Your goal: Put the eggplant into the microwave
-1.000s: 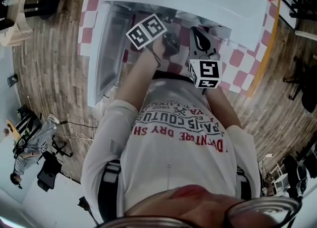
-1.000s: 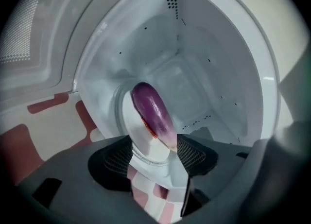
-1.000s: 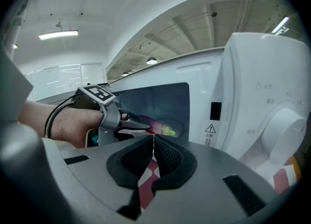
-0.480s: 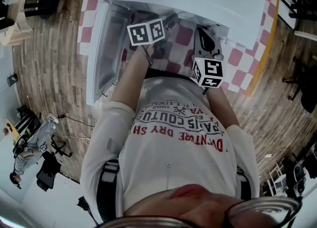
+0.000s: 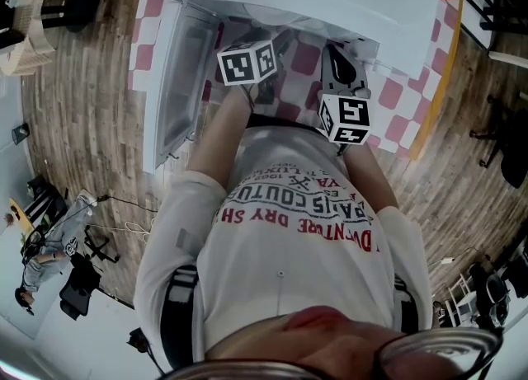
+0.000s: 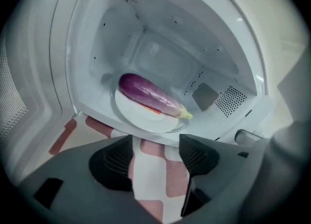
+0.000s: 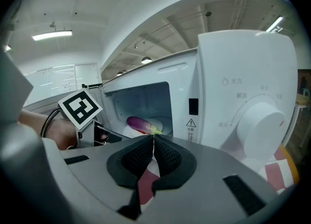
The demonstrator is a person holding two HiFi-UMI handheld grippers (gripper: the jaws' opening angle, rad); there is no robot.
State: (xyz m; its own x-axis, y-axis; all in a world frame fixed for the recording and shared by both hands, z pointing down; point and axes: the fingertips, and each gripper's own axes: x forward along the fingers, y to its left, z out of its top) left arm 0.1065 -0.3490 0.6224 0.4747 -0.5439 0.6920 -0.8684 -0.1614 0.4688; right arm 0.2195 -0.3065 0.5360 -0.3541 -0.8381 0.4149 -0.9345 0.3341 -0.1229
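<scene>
A purple eggplant [image 6: 148,94] with a green stem lies on a white plate [image 6: 141,116] inside the open white microwave [image 6: 228,48]. My left gripper [image 6: 155,157] hangs just outside the microwave's mouth, over the checked cloth. It is open and nothing is between its pads. From the right gripper view the eggplant [image 7: 141,124] shows in the cavity, with the left gripper's marker cube [image 7: 80,107] beside the opening. My right gripper [image 7: 153,152] is shut on nothing in front of the microwave. In the head view both marker cubes [image 5: 246,63] [image 5: 345,119] sit before the microwave.
The microwave door [image 5: 177,82] stands swung open at the left. Its control panel with a round dial [image 7: 262,126] is at the right of the cavity. A red and white checked cloth [image 5: 396,114] covers the table, whose edge [image 5: 437,82] runs along the right.
My left gripper has drawn back a little from the microwave's mouth and rolled, so its marker cube now sits squarer. The right gripper has stayed where it was.
</scene>
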